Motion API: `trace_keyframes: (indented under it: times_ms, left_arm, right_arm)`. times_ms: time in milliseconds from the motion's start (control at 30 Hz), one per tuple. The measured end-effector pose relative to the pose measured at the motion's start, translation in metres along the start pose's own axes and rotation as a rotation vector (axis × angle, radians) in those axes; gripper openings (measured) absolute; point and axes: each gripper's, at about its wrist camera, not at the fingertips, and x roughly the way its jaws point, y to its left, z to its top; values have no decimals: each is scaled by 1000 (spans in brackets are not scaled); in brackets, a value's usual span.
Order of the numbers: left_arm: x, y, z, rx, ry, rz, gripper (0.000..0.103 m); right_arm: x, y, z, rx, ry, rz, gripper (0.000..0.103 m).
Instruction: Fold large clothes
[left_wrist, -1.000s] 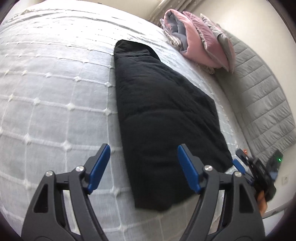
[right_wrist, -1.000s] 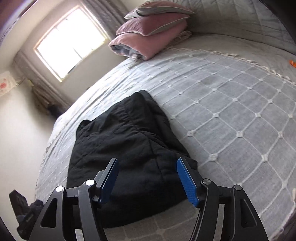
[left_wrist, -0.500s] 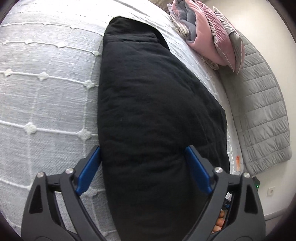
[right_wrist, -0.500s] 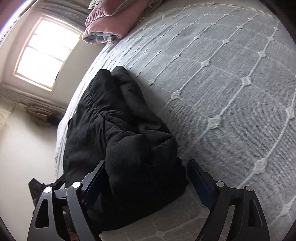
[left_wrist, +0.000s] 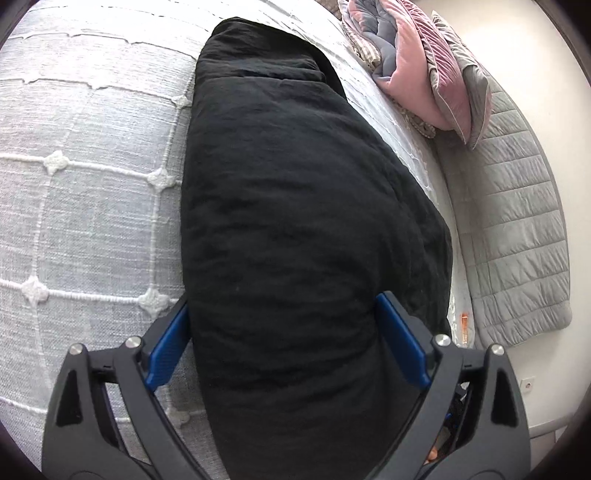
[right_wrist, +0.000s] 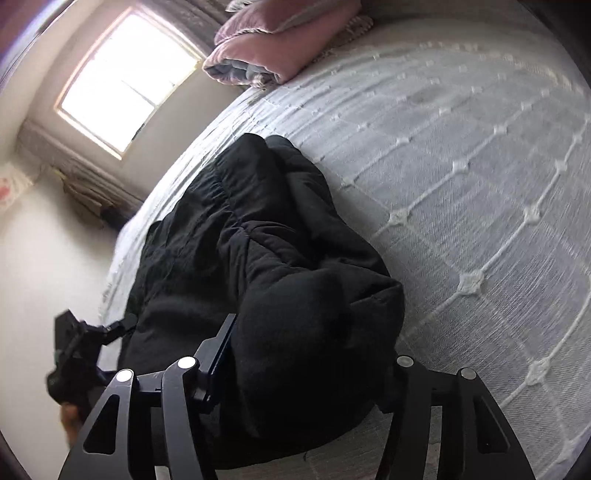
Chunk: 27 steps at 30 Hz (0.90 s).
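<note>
A large black padded garment (left_wrist: 288, 206) lies folded lengthwise on the pale grey bedspread (left_wrist: 74, 206); it also shows in the right wrist view (right_wrist: 258, 258). My left gripper (left_wrist: 284, 332) is open, its blue pads (left_wrist: 166, 350) straddling the garment's near end, with cloth bulging between them. My right gripper (right_wrist: 310, 365) is open around the other near corner, cloth filling the gap and hiding the right finger's pad. The left gripper (right_wrist: 85, 347) shows at the right wrist view's left edge.
Pink and grey pillows (left_wrist: 424, 70) are stacked at the head of the bed, also in the right wrist view (right_wrist: 280, 40). A quilted grey headboard (left_wrist: 517, 229) runs along the right. A window (right_wrist: 125, 85) lights the far wall. The bedspread (right_wrist: 480, 177) stretches right.
Both grippers have moved down and forward onto the garment's near end, from hovering above it to straddling the cloth. Both stay wide open. The garment has bunched up between the right fingers.
</note>
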Motion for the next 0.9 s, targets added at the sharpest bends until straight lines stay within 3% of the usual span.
trace_keyframes:
  times_ms: [133, 333, 500, 767, 900]
  left_arm:
    - [3, -9, -5, 12, -40, 49, 93]
    - [-9, -22, -15, 64, -106, 104, 64]
    - [-23, -33, -23, 80, -176, 126, 48]
    - [-46, -139, -34, 257, -317, 103, 43]
    - [-31, -209, -32, 358, -386, 34, 43]
  right_arm:
    - [-2, 4, -5, -51, -6, -28, 66]
    - [-18, 26, -6, -138, -83, -18, 38]
    - [-37, 56, -12, -264, -162, -42, 30]
    - [-95, 87, 0, -391, -367, -21, 27]
    - [-133, 57, 33, -370, -479, 2, 27]
